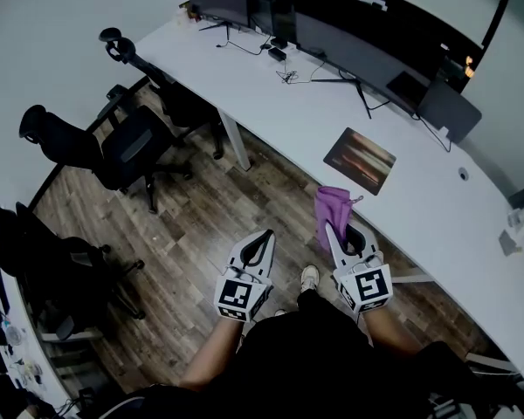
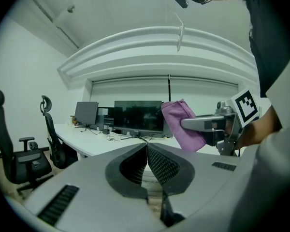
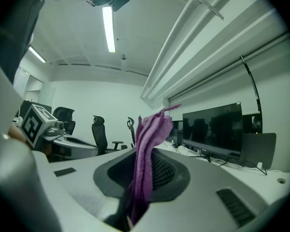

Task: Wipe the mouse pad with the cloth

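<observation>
A brown mouse pad [image 1: 360, 160] lies on the long white desk [image 1: 271, 94], beyond both grippers. My right gripper [image 1: 339, 231] is shut on a purple cloth [image 1: 331, 209], which sticks up from its jaws over the floor just short of the desk edge. In the right gripper view the cloth [image 3: 147, 153] is pinched between the jaws and stands upright. My left gripper [image 1: 266, 236] is shut with nothing in it, held over the wooden floor left of the right one. The left gripper view shows its jaws closed [image 2: 147, 145] and the cloth [image 2: 181, 124] in the right gripper.
Monitors [image 1: 332, 16] and cables line the back of the desk. Black office chairs [image 1: 113, 142] stand on the wooden floor [image 1: 201, 225] to the left. A second desk edge [image 1: 9, 347] with small items is at far left. A laptop-like screen [image 1: 450, 107] sits right of the pad.
</observation>
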`<state>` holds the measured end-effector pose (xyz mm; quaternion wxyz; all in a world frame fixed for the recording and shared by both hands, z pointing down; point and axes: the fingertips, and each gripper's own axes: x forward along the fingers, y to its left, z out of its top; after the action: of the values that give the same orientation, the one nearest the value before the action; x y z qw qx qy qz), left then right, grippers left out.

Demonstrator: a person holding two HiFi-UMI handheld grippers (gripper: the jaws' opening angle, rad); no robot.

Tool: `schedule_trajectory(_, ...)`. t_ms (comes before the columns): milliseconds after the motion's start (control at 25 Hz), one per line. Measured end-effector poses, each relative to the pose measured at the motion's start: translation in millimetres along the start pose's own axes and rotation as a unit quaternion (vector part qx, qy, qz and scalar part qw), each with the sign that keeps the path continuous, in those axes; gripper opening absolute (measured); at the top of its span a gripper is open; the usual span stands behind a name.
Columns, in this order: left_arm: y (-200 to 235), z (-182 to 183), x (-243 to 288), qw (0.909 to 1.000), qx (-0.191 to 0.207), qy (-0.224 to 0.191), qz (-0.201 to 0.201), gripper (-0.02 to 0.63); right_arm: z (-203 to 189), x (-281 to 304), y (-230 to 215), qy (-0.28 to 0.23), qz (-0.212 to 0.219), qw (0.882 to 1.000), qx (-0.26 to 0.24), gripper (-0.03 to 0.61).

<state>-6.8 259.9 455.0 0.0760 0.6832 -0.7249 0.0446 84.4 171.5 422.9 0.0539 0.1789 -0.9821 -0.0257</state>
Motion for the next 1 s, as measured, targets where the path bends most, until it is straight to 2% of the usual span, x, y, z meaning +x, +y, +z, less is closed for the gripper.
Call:
schedule_trajectory(280, 19.5, 11.5, 44.7, 0.9999, -0.007, 0.004, 0.011, 0.021, -3.3, 40.7, -31.4, 0.004, 0.029, 1.0, 0.008, 0.066)
schedule_trajectory(520, 31.2, 17.7, 85.1, 0.9997, -0.006, 0.015, 0.02, 0.021, -0.9, 68.3, -56.6, 0.009, 0.05, 0.999, -0.005, 0.066)
schedule_trajectory(640, 28.2, 21.6, 111.4, 0.9997, 0.004, 0.019, 0.012, 0.021, -6.3, 75.3, -74.7, 0.018, 0.052, 0.998, -0.005, 0.066)
schedule_trajectory(1000, 32.0, 16.8, 155.3, 0.9995, -0.01, 0.026, 0.014, 0.021, -22.3, 97.5, -113.6, 0.031, 0.048, 0.998, 0.002, 0.066)
